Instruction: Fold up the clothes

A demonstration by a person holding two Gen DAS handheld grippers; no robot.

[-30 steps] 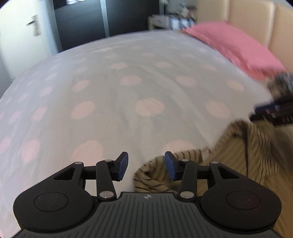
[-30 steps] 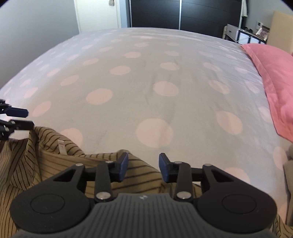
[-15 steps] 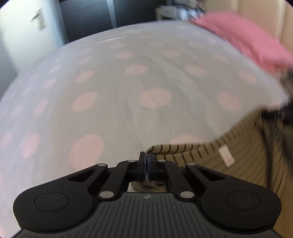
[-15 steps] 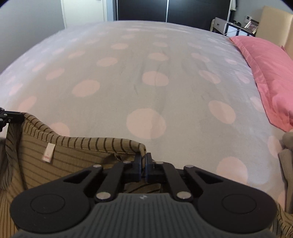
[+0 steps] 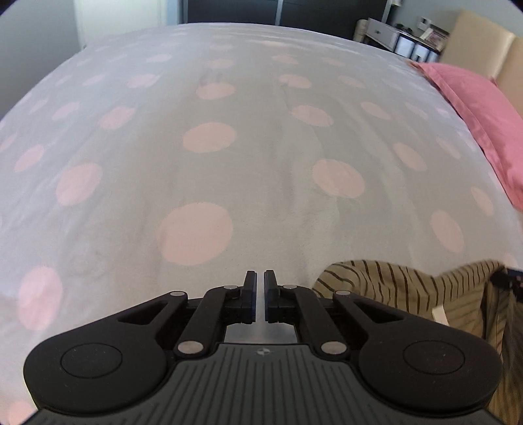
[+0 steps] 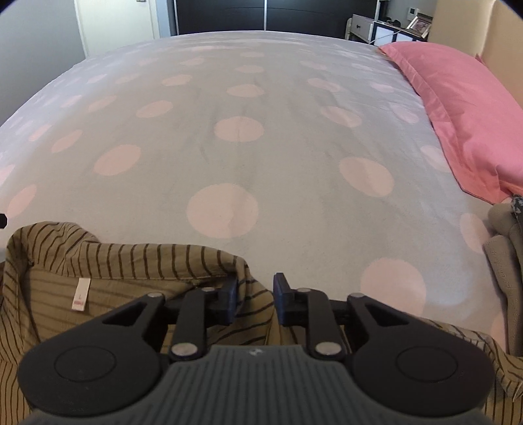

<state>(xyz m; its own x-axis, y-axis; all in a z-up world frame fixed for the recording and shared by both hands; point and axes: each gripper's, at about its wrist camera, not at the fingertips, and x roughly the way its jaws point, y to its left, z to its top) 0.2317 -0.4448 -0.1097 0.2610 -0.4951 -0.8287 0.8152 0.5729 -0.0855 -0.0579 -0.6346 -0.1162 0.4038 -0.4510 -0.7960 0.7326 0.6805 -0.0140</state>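
Note:
A tan shirt with dark stripes (image 6: 137, 271) lies on the near edge of the bed, collar up, with a white size label (image 6: 80, 294). My right gripper (image 6: 255, 294) is open over the collar's right end, fabric lying between its fingers. My left gripper (image 5: 258, 294) has its jaws a narrow gap apart with nothing between them, over bare bedspread; the shirt (image 5: 408, 281) lies to its right. The right gripper's tip (image 5: 510, 281) shows at that view's right edge.
The bed has a grey bedspread with pink dots (image 6: 228, 147). A pink pillow (image 6: 457, 108) lies at the right by the beige headboard (image 6: 503, 49). Grey folded clothes (image 6: 506, 235) sit at the right edge. A dark wardrobe (image 6: 261, 16) stands beyond the bed.
Both grippers were shut on the shirt's collar half a second ago. Now the right one has opened and the left one has let go and moved left, off the shirt.

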